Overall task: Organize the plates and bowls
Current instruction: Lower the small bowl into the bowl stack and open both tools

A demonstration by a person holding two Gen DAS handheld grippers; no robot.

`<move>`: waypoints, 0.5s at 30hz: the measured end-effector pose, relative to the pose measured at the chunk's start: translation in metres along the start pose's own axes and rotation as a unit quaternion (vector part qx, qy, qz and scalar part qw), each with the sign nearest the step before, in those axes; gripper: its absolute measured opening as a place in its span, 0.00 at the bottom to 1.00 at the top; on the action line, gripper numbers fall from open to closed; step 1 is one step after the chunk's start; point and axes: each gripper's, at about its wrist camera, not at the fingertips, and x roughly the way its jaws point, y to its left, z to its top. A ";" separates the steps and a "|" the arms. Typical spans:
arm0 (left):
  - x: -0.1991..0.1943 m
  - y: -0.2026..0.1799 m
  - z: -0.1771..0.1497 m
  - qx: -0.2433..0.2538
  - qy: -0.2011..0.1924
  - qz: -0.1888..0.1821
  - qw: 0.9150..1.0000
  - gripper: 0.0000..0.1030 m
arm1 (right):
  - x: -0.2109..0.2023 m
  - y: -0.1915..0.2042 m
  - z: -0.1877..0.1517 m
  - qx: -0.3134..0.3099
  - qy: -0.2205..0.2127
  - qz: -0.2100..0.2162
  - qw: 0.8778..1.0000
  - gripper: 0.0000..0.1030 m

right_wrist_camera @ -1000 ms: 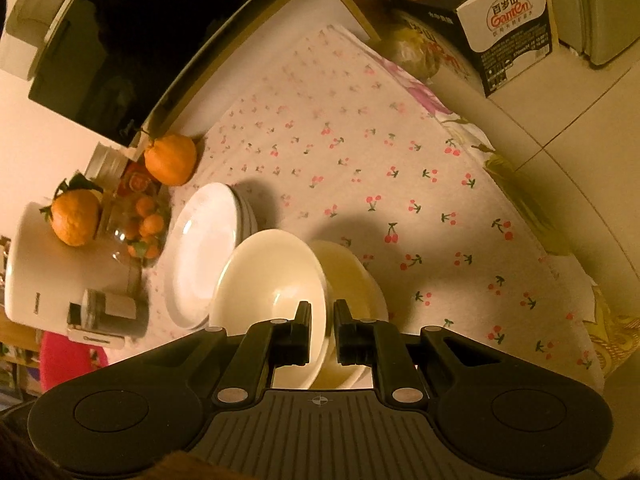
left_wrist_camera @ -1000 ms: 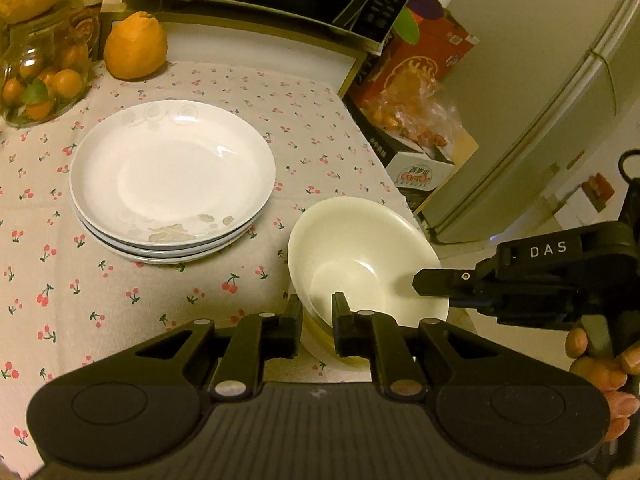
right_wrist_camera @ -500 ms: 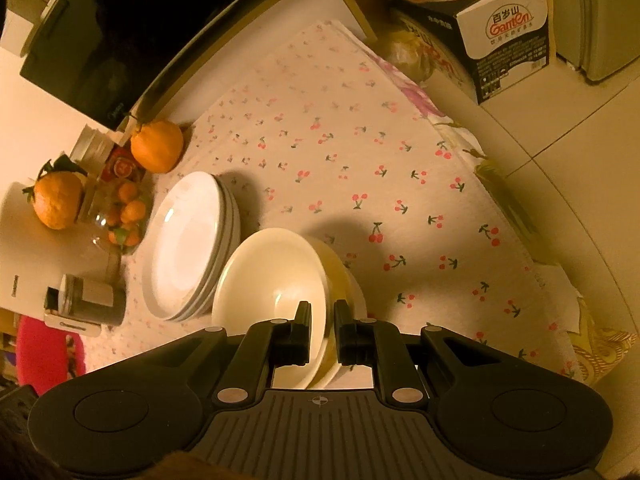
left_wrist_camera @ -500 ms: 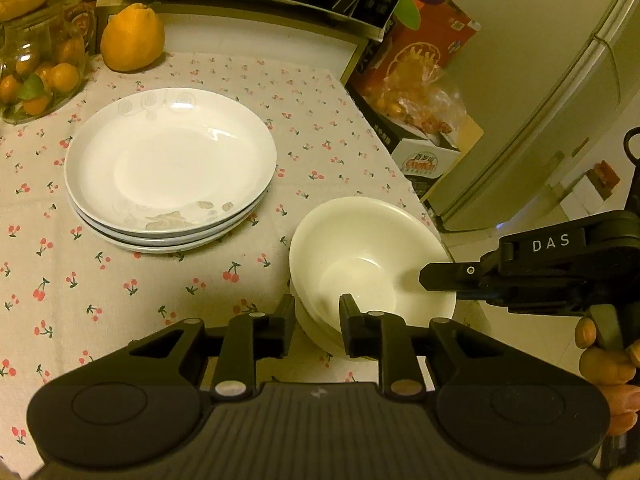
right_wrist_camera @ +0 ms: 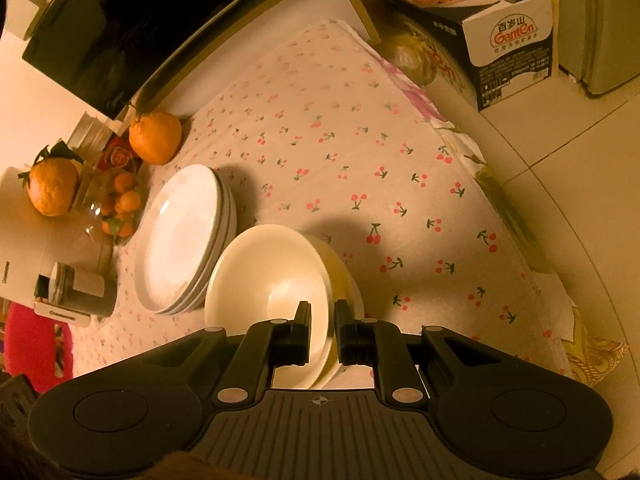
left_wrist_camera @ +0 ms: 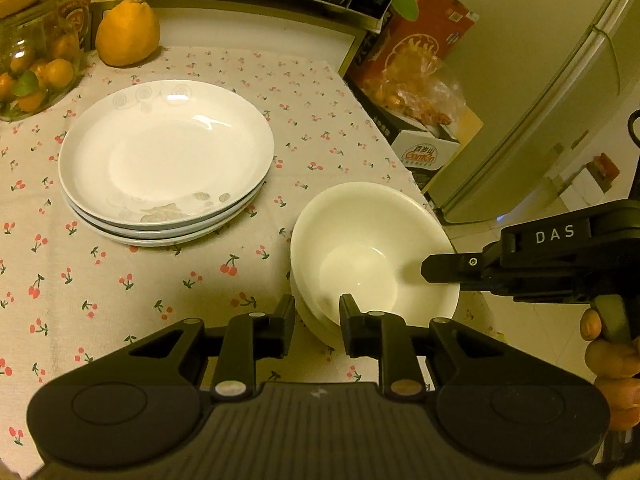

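**A:** Left gripper (left_wrist_camera: 316,308)?
**B:** I have it pitched downward. Its jaws have just been opening and straddle the near rim of the bowl (left_wrist_camera: 360,236), slack.
**A:** Right gripper (right_wrist_camera: 323,314)?
**B:** Also pitched downward, pinched tight on that bowl's rim. My right hand (left_wrist_camera: 612,364) wraps its handle.

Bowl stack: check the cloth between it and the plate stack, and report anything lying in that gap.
Nothing visible lies there. Between the bowl stack and the plate stack, the left wrist view shows only bare cherry-print cloth.
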 end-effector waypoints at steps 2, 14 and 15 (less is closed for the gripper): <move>0.001 0.000 0.000 0.001 0.001 0.001 1.000 0.20 | 0.000 0.000 0.000 0.001 0.001 0.002 1.000 0.17; 0.003 0.000 0.000 0.004 0.003 0.002 1.000 0.23 | -0.003 -0.003 0.002 0.013 0.004 0.017 1.000 0.27; 0.003 0.000 0.000 0.006 0.004 0.002 1.000 0.24 | -0.003 -0.003 0.002 0.012 0.003 0.017 1.000 0.27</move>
